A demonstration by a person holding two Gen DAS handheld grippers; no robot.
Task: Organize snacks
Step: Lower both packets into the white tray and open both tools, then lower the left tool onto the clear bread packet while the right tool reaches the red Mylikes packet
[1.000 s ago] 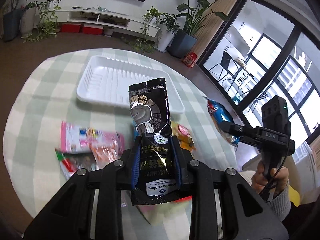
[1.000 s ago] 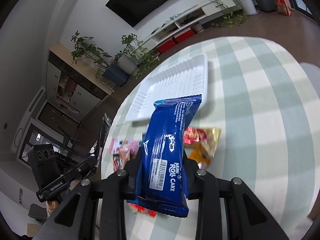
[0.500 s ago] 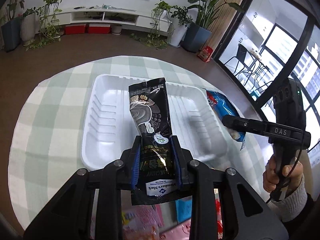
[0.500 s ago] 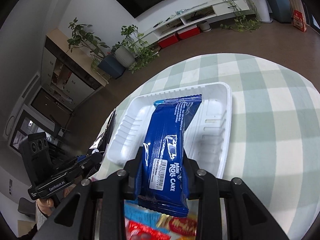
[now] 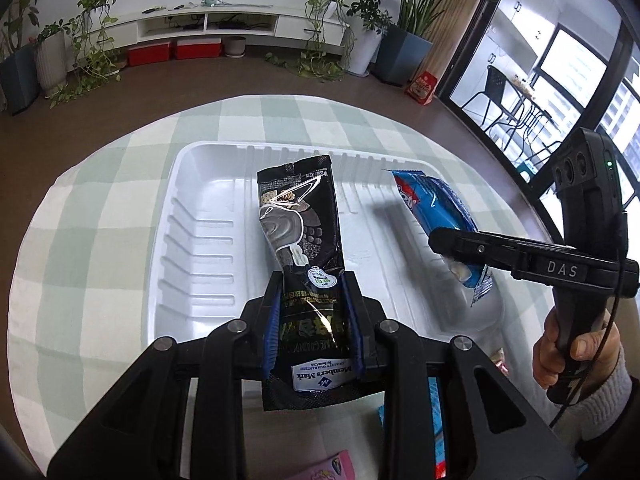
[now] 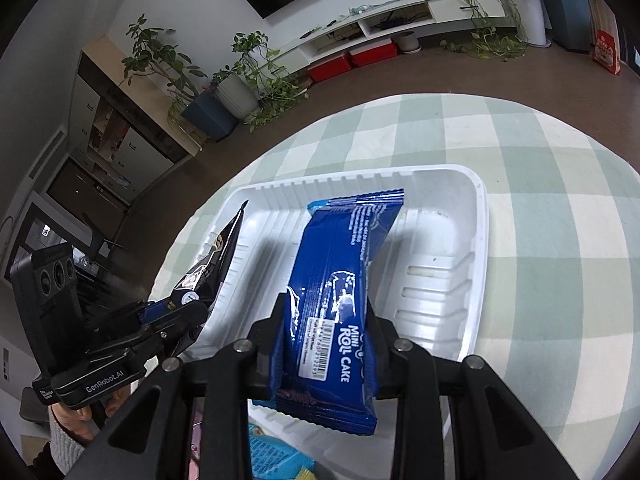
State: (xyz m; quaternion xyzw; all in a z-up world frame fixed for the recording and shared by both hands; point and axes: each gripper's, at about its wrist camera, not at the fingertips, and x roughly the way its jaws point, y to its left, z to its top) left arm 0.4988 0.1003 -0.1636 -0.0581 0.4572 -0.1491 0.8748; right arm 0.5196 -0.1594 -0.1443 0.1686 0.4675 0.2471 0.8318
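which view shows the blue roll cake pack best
The right wrist view: the blue roll cake pack fills the centre, label and barcode readable, clamped in the right gripper over the white tray. The left wrist view shows the pack smaller, off to the right and partly hidden by that gripper.

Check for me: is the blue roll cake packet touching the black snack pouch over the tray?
Apart. The left wrist view shows bare white tray between the black pouch and the blue packet.

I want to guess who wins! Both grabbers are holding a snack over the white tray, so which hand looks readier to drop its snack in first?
Probably the left, narrowly. The left gripper holds the black pouch over the middle of the white tray; the right gripper holds the blue roll cake pack near the tray's edge.
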